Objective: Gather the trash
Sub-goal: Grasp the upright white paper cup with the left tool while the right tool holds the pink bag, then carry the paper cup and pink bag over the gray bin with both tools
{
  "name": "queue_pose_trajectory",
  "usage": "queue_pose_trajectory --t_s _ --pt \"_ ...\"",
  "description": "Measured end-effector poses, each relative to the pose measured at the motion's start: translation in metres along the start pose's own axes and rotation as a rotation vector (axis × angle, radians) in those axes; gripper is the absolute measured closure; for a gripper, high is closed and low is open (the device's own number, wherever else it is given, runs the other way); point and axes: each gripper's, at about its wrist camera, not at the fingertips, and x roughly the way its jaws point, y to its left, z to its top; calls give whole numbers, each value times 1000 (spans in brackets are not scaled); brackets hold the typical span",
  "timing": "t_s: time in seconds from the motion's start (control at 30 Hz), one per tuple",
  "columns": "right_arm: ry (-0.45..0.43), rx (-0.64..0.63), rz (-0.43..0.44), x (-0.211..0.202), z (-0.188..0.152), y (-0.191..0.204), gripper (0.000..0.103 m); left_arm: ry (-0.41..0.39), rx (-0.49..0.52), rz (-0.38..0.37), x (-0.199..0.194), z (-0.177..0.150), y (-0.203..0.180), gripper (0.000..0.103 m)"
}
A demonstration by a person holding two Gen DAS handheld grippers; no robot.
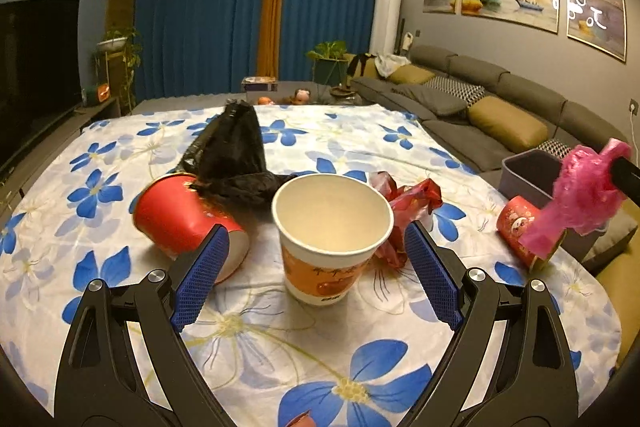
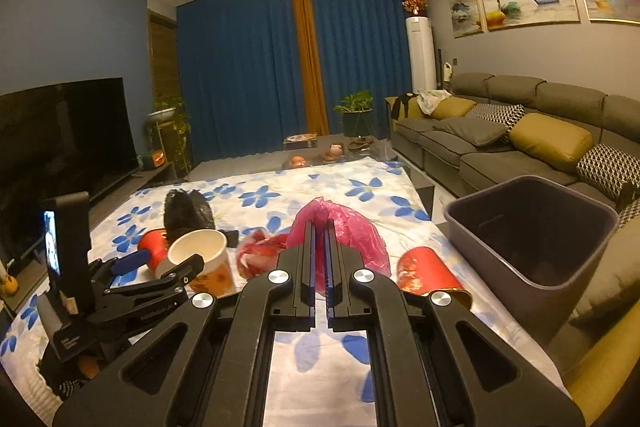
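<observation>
My left gripper is open, its blue pads either side of an upright paper cup on the flowered tablecloth. A red cup lies on its side to the left, under a black plastic bag. A red wrapper lies behind the cup. My right gripper is shut on a pink plastic bag, which is held above the table and also shows in the left wrist view. Another red cup lies near the table's right edge.
A dark purple bin stands just off the table's right edge, by the grey sofa. A TV is at the left. Toys and a plant stand on the floor beyond the table.
</observation>
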Motion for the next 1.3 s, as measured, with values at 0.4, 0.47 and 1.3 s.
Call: queue_pose_trajectory --t_s 0.4,0.47,1.3 --pt "13 12 1 2 -5 -9 98 52 -18 9 23 4 -3 31" --pt "13 12 1 2 -5 -11 98 71 -20 6 26 4 -3 40" --pt "5 16 -5 -10 -5 -24 98 -11 -15 -43 -38 16 -21 44"
